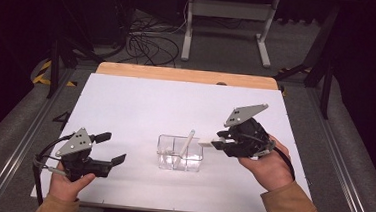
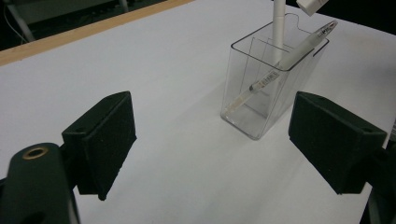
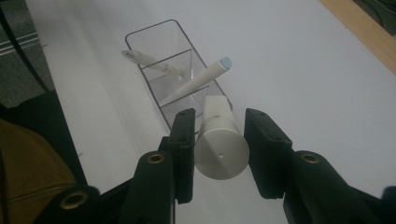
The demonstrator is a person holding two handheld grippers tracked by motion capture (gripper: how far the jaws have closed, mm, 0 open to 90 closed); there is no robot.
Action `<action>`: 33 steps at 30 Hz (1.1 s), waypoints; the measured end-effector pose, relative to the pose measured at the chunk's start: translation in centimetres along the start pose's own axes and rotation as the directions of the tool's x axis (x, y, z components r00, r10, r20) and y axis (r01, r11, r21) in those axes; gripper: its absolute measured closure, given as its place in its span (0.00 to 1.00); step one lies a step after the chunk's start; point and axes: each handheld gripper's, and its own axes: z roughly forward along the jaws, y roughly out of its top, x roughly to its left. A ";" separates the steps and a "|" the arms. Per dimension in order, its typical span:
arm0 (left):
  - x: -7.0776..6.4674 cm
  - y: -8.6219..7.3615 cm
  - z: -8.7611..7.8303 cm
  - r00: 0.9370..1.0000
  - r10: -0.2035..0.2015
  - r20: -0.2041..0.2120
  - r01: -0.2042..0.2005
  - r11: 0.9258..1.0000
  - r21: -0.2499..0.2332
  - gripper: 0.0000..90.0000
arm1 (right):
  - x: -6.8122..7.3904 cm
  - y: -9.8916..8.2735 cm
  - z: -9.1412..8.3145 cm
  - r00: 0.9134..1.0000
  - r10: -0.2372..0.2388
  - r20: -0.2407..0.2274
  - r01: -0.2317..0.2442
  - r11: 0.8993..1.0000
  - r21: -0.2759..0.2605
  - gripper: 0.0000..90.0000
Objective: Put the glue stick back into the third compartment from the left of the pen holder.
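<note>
White table [image 1: 136, 107], left tongs [image 1: 107, 149] spread wide and empty, right tongs [image 3: 219, 135] pinching a white marker [image 3: 218, 140] beside clear holder [image 1: 166, 157]

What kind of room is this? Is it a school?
Probably a lab or test workshop, not a school: a plain white table set up for recording, loose cables on the grey floor behind it, and a metal equipment stand.
</note>
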 end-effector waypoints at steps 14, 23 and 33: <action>0.0 0.1 0.0 1.000 0.008 -0.002 -0.008 1.000 -0.001 0.17 | 1.1 1.1 1.7 0.997 -0.029 -0.065 0.034 0.997 0.066 0.72; 0.1 0.0 -0.1 1.000 0.005 -0.002 -0.005 1.000 -0.002 0.17 | 1.2 1.5 2.9 0.996 -0.032 -0.084 0.040 0.994 0.102 0.72; 0.0 -0.1 -0.2 1.000 0.008 -0.006 -0.008 1.000 -0.001 0.18 | 1.1 1.1 2.6 0.996 -0.060 -0.065 0.061 0.998 0.009 0.35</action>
